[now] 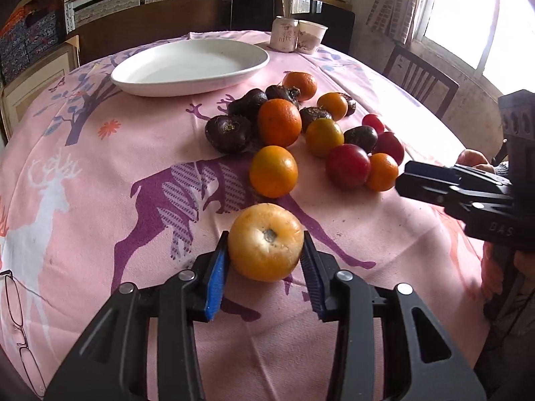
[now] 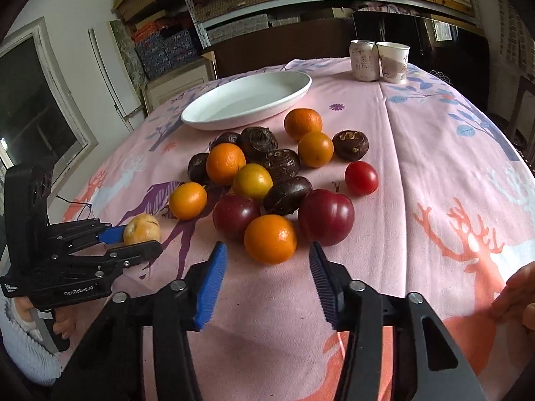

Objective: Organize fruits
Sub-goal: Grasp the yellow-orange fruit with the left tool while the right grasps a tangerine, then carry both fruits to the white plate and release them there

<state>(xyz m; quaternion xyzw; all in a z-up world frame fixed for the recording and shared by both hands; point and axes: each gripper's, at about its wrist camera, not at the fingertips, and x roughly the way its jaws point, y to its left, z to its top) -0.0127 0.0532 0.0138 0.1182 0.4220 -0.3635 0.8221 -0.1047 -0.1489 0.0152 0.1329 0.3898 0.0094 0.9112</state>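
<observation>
Fruits, a loose heap of round oranges, red plums and dark chestnut-like ones (image 1: 311, 127), lie on the pink deer-print tablecloth (image 1: 133, 153) ahead of the left gripper (image 1: 265, 257), which pinches a pale yellow-orange fruit (image 1: 265, 242). From the right wrist, the right gripper (image 2: 267, 267) (jaws apart, nothing held) faces a glossy orange (image 2: 270, 239) directly ahead; the white oval plate (image 2: 247, 100) waits beyond the heap.

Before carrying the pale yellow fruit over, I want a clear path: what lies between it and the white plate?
In the left wrist view, one orange sits just beyond the pale yellow fruit; otherwise bare pink tablecloth leads to the white plate.
</observation>
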